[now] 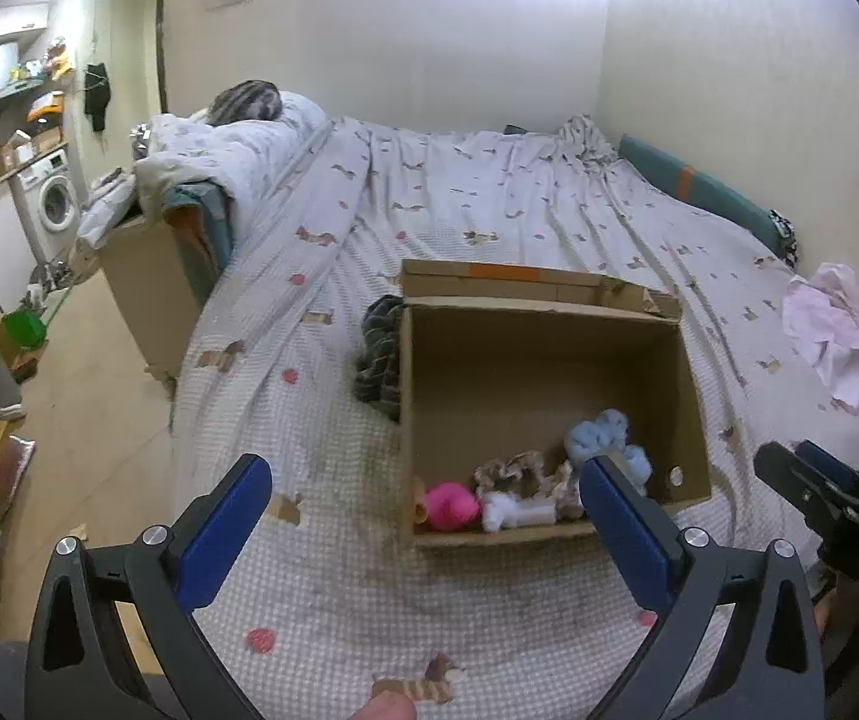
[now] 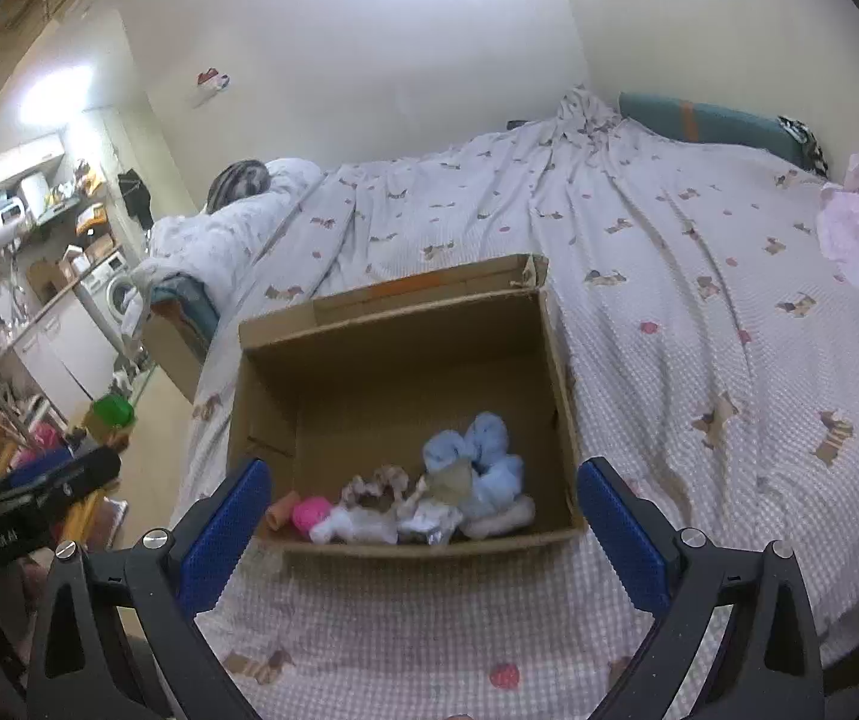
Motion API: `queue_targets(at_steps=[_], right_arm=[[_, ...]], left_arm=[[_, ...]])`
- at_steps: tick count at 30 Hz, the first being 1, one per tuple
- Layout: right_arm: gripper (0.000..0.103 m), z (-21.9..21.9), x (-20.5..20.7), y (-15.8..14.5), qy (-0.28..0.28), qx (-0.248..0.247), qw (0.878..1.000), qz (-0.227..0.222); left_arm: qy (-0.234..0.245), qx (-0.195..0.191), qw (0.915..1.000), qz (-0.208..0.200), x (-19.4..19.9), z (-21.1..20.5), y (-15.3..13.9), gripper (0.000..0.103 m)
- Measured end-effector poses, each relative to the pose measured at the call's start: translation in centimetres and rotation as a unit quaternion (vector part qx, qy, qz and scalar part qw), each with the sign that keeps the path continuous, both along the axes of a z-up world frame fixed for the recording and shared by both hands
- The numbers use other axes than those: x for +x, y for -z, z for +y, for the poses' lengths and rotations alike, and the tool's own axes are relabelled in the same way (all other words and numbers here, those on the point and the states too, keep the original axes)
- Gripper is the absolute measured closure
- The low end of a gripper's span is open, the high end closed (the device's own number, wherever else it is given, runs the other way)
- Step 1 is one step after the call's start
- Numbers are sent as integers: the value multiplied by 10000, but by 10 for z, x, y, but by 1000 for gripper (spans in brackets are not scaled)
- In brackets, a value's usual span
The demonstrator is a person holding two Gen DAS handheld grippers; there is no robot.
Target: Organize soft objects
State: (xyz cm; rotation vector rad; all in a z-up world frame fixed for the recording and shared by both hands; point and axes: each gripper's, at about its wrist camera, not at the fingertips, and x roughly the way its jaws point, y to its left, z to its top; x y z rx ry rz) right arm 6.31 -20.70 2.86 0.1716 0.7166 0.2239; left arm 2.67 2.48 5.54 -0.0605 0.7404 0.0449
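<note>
Spread across the bedroom, the bed [image 1: 489, 192] carries an open cardboard box [image 2: 558, 372] near its foot edge. A dark striped garment [image 1: 381, 354] lies against the box's left wall, and pink cloth [image 1: 837, 336] sits well apart at the bed's right edge. Blue plush [image 2: 477, 456], a pink ball [image 2: 309, 513] and white toys [image 2: 357, 525] huddle along the box's near wall. Left gripper [image 1: 423, 516] and right gripper [image 2: 423, 516] both gape, empty. I'd say take the striped garment next, pinching a thick fold and lifting clear of the wall.

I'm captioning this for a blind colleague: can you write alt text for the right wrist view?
An open cardboard box sits on a patterned bedspread, holding a pink ball, a blue plush and other soft toys. The open right gripper frames its near edge, holding nothing.
</note>
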Motion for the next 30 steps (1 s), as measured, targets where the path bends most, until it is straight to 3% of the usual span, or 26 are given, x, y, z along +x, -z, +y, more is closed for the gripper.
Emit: queue_targets(at_steps=[6, 11, 30], right_arm=[[0, 6, -19, 18, -26, 22, 9999, 114], [0, 13, -21, 28, 55, -329, 9994, 117], [0, 20, -10, 38, 99, -607, 9978, 245]], left_arm=[[-25, 245, 9996, 109, -14, -6, 21, 1], [115, -308, 9991, 276, -16, 1, 35, 1], [77, -325, 9987, 376, -12, 1, 43, 1]])
